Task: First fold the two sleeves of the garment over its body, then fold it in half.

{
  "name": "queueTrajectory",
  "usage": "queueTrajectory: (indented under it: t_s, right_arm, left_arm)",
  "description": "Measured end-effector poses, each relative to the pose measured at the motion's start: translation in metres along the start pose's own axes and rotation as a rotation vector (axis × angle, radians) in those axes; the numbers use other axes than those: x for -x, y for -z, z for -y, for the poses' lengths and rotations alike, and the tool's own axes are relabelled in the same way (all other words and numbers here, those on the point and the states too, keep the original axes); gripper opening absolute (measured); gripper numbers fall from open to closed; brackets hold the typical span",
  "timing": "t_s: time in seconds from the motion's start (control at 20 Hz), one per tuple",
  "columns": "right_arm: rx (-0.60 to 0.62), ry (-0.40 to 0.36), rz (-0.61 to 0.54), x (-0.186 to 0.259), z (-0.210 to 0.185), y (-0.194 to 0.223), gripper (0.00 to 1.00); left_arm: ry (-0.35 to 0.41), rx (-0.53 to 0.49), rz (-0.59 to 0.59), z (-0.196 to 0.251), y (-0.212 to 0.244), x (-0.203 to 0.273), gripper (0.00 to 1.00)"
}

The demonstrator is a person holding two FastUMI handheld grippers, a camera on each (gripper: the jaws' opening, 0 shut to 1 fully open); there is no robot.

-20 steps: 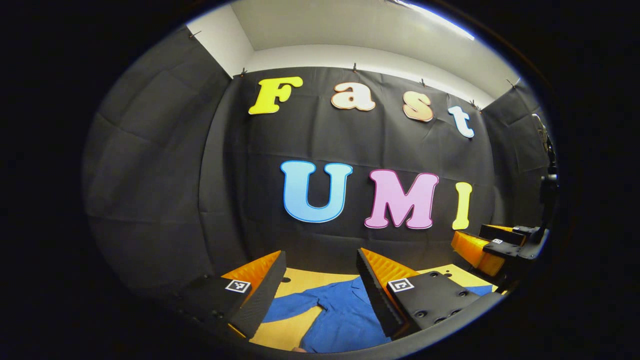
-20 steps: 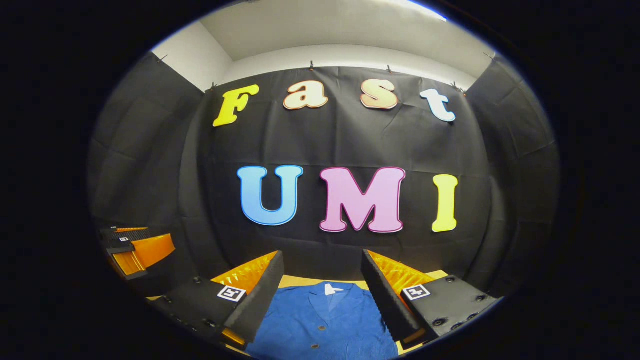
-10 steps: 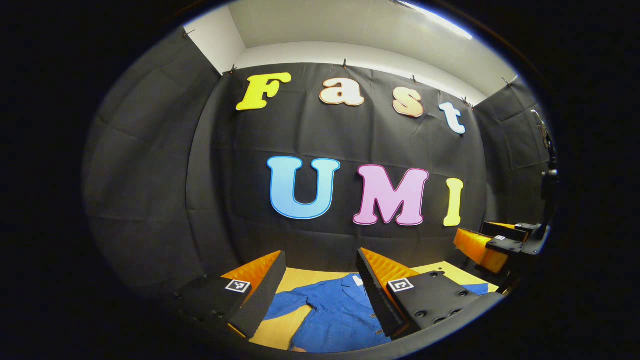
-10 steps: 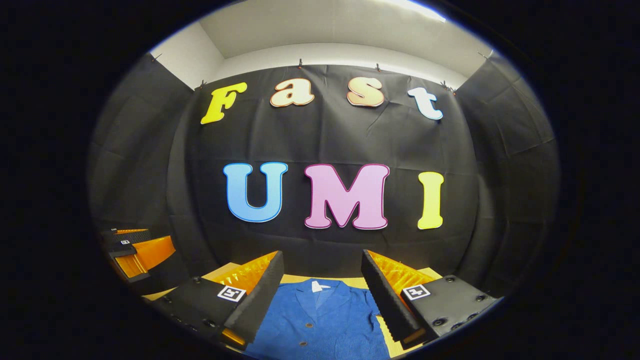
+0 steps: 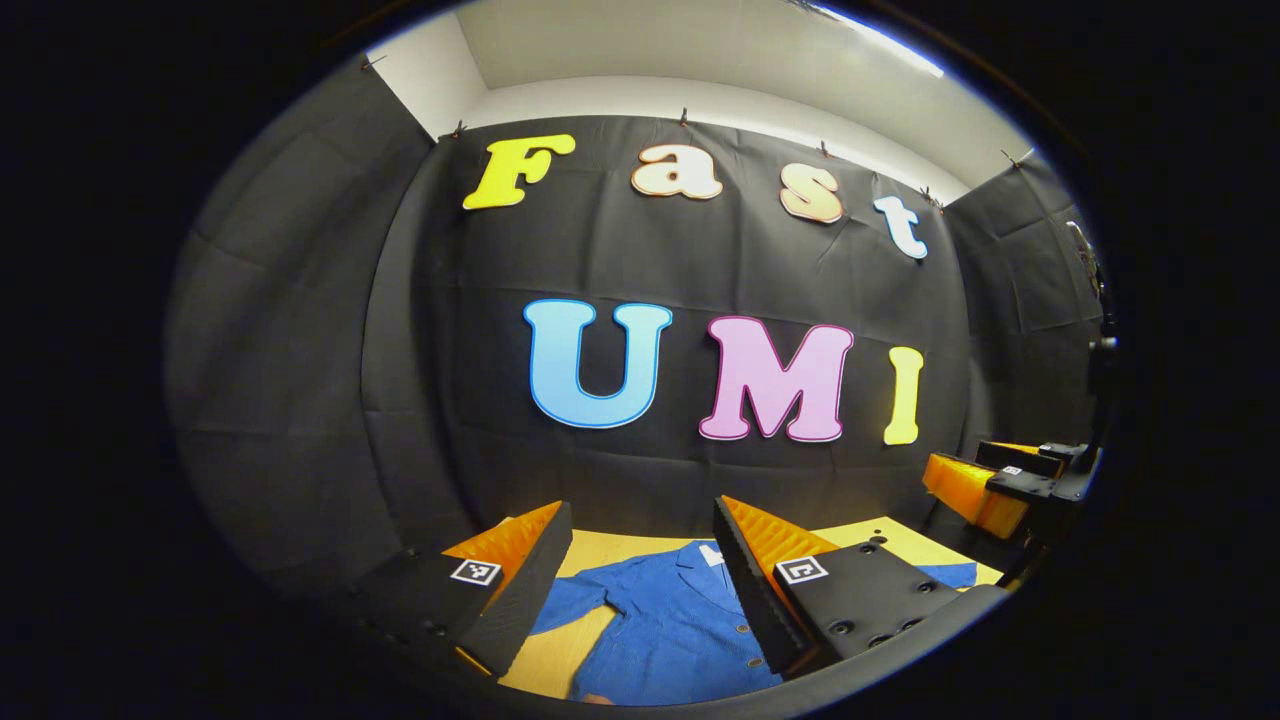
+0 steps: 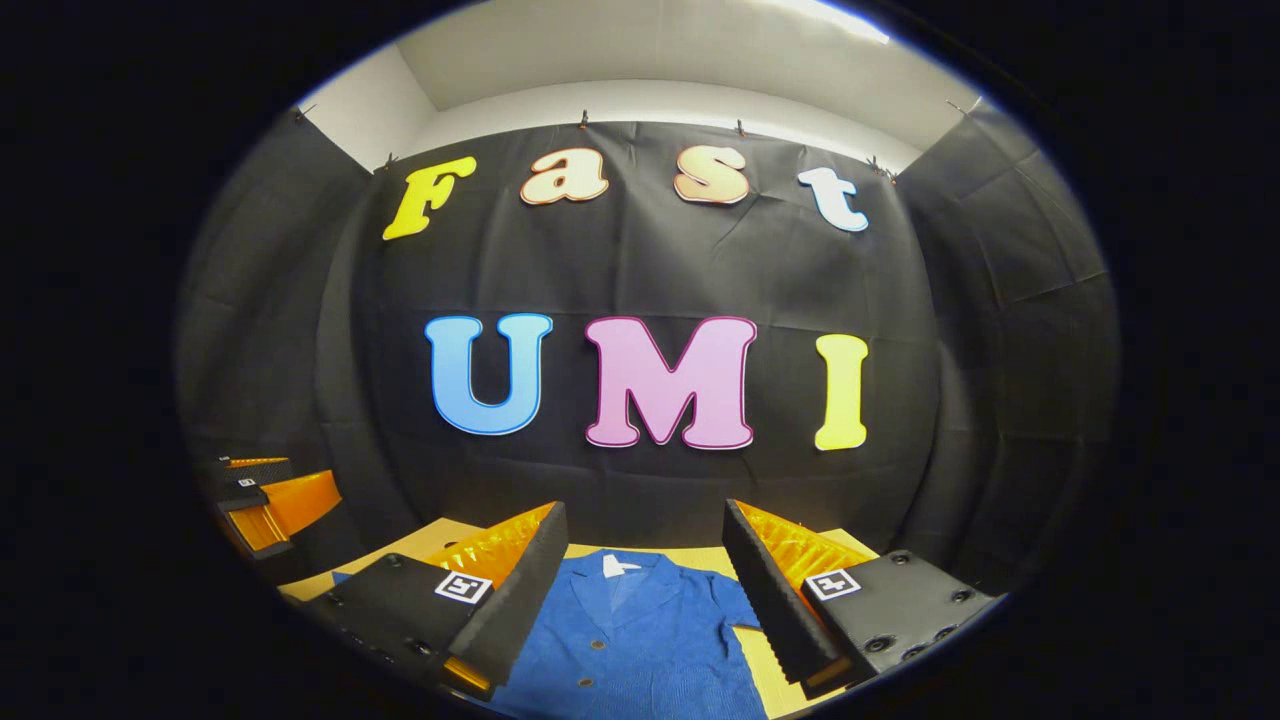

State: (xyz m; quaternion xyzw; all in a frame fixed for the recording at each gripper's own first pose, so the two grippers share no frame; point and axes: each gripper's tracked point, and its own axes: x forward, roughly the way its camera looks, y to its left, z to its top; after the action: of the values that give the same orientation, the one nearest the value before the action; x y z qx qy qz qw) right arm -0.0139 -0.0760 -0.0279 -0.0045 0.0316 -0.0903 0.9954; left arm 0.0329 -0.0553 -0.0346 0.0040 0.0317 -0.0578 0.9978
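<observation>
My left hand-held gripper [image 5: 640, 560] and right hand-held gripper [image 6: 645, 565], both spread wide and holding nothing, hover above the shirt [image 6: 640, 640] lying flat on the table [image 5: 600, 555] just ahead and below.

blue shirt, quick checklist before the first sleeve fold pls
1. Blue shirt lies flat, buttoned front up, collar toward the wall: ok.
2. Sleeve spread out to the side on the yellow table, not yet folded: ok.
3. Left tool open with nothing between its fingers: ok.
4. Right tool open with nothing between its fingers: ok.
5. Both tools held above the shirt, clear of the cloth: ok.
6. Other sleeve's cuff and the shirt's hem: cannot tell, hidden by the tool bodies.
</observation>
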Motion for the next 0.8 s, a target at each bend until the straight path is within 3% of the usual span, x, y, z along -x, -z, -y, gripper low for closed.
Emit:
queueTrajectory:
  t_s: [0.8]
  right_arm:
    - [0.016, 0.008, -0.046, -0.027, 0.02, 0.03, 0.93]
  left_arm:
    - [0.039, -0.046, -0.055, 0.033, 0.023, -0.026, 0.82]
